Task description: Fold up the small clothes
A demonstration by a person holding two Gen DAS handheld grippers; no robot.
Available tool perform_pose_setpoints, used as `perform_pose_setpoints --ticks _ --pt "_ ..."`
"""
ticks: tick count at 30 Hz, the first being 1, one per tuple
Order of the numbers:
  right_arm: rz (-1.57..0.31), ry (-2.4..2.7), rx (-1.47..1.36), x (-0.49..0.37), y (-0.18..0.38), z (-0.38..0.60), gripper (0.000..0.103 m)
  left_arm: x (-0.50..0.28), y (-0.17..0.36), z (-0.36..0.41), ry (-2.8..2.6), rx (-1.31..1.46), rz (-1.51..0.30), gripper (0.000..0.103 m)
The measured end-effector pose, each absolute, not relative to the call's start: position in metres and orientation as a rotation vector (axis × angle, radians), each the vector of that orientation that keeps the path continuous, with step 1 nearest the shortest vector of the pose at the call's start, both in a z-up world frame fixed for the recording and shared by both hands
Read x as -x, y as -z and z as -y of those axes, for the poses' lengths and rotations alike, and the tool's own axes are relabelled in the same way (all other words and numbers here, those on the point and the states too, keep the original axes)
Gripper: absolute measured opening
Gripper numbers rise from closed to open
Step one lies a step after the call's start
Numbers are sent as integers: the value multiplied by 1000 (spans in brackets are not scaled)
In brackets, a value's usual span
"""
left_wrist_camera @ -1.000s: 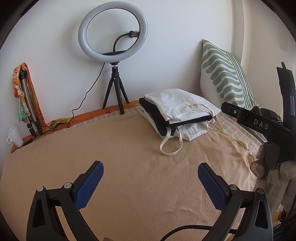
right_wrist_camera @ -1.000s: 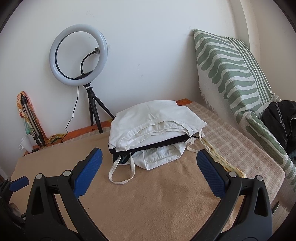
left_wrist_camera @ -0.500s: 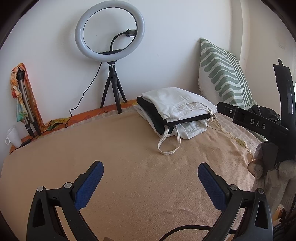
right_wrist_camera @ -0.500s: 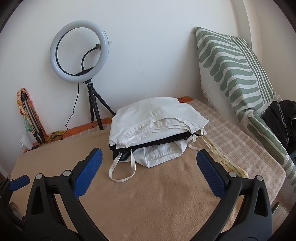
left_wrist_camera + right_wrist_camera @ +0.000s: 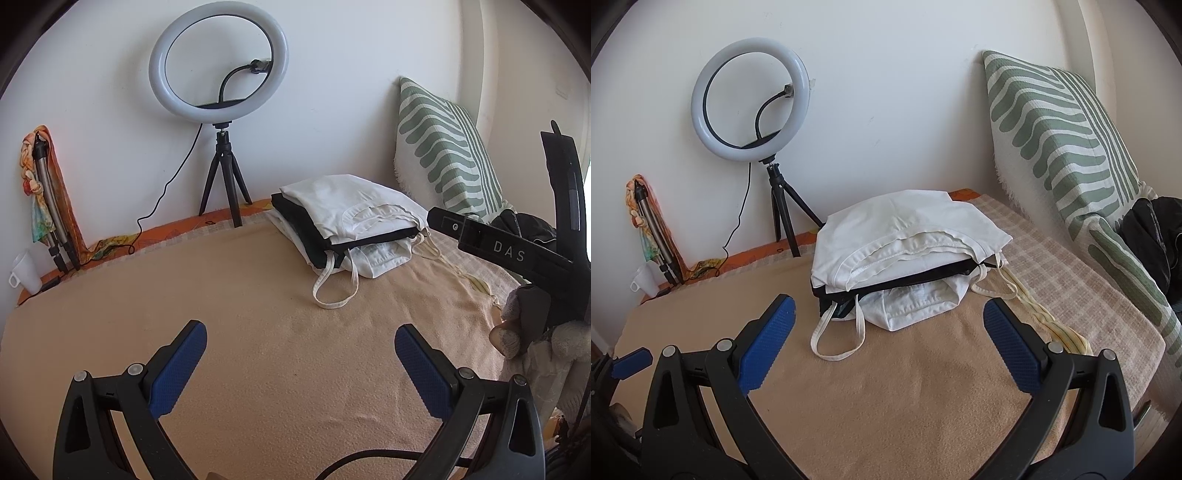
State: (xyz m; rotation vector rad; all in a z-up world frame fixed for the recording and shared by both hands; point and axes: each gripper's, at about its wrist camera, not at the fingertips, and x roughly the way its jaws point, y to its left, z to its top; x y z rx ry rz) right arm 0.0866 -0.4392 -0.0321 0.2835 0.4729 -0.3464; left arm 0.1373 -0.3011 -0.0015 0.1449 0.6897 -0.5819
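Observation:
A stack of folded clothes (image 5: 351, 218), white on top, black in the middle and white below with loose straps, lies at the back right of the beige blanket (image 5: 258, 314). It also shows in the right wrist view (image 5: 905, 254), just ahead of my right gripper (image 5: 888, 321), which is open and empty. My left gripper (image 5: 301, 345) is open and empty over bare blanket, well short of the stack. The right gripper's black body (image 5: 517, 254) shows at the right of the left wrist view.
A ring light on a tripod (image 5: 221, 110) stands at the back by the wall. A green striped pillow (image 5: 1067, 147) leans at the right, with a dark garment (image 5: 1156, 236) beside it. A folded tripod with a scarf (image 5: 48, 199) and a white cup (image 5: 24, 269) sit at the left.
Both grippers have drifted slightly; the stack sits a little farther back in the left view. Jaws stay open and empty.

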Motion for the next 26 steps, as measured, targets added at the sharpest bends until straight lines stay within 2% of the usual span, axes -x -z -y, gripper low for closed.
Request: perform_pose_setpoints --ticks 26 --pt "-490 335 -296 -91 39 441 103 -135 7 305 583 -152 -689 103"
